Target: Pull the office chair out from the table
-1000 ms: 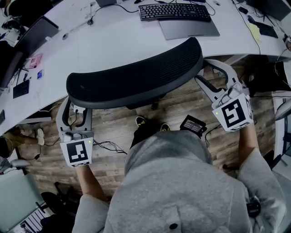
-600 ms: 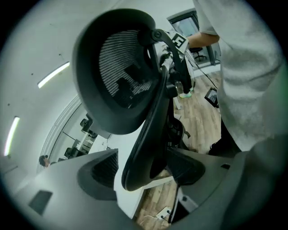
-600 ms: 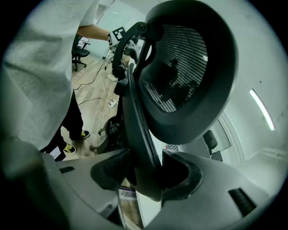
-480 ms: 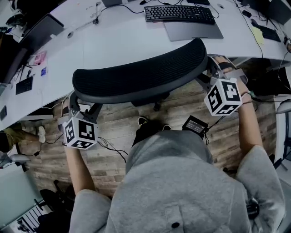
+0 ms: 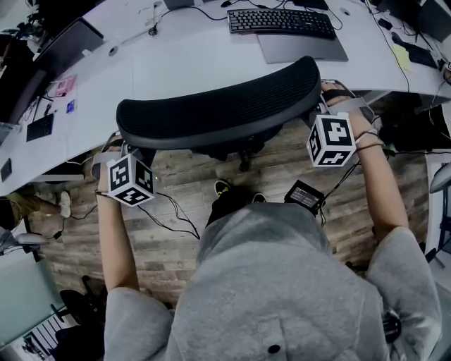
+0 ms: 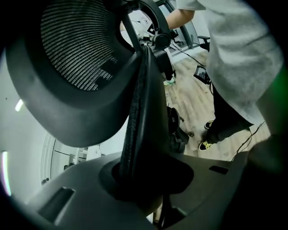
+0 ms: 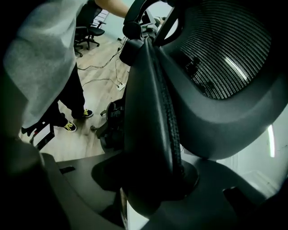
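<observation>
Right gripper (image 5: 323, 106) gripping office chair (image 5: 218, 106) backrest, table (image 5: 176, 60) beyond, keyboard (image 5: 280, 21), cables (image 5: 169, 215) underfoot

Head view: steeply down, chair backrest (image 5: 218, 106) at 12 o'clock. Gripper views: point-blank on same backrest's opposite edges.

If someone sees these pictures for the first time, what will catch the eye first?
The black mesh chair backrest fills the middle of the head view, close to the white desk. The left gripper, whose jaws have just been closing, and the right gripper each clamp one side edge of it. A keyboard lies on the desk beyond.
</observation>
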Available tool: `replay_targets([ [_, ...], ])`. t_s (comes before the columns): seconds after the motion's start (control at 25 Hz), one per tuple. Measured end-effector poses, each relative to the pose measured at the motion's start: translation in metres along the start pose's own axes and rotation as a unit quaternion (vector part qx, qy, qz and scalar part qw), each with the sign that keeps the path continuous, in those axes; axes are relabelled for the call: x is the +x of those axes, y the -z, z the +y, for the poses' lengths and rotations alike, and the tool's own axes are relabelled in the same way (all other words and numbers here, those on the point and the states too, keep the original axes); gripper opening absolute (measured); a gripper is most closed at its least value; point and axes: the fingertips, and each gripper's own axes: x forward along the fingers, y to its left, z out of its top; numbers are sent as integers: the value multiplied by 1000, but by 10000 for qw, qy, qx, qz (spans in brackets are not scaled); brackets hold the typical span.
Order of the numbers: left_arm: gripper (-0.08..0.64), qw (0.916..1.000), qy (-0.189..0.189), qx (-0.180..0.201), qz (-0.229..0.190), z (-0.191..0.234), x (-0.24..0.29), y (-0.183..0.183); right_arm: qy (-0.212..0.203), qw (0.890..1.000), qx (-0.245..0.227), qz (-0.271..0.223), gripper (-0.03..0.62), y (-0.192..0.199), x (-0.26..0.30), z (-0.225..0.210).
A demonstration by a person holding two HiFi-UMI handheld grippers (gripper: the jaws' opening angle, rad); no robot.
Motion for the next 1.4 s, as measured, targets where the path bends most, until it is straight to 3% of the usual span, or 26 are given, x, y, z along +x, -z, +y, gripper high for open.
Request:
replay_targets([
  [0.08, 100, 9999, -87, 11, -76, 0, 0, 0, 133, 9999, -55, 31, 130, 0, 1, -2],
  [0.32, 98, 9998, -130, 49, -158, -3, -4, -1, -82, 9999, -138, 41, 88, -1, -4, 2],
  [1.4, 97, 9994, -327, -69, -121, -39, -32, -15, -17, 9997, -245, -45, 83, -3, -31, 30],
])
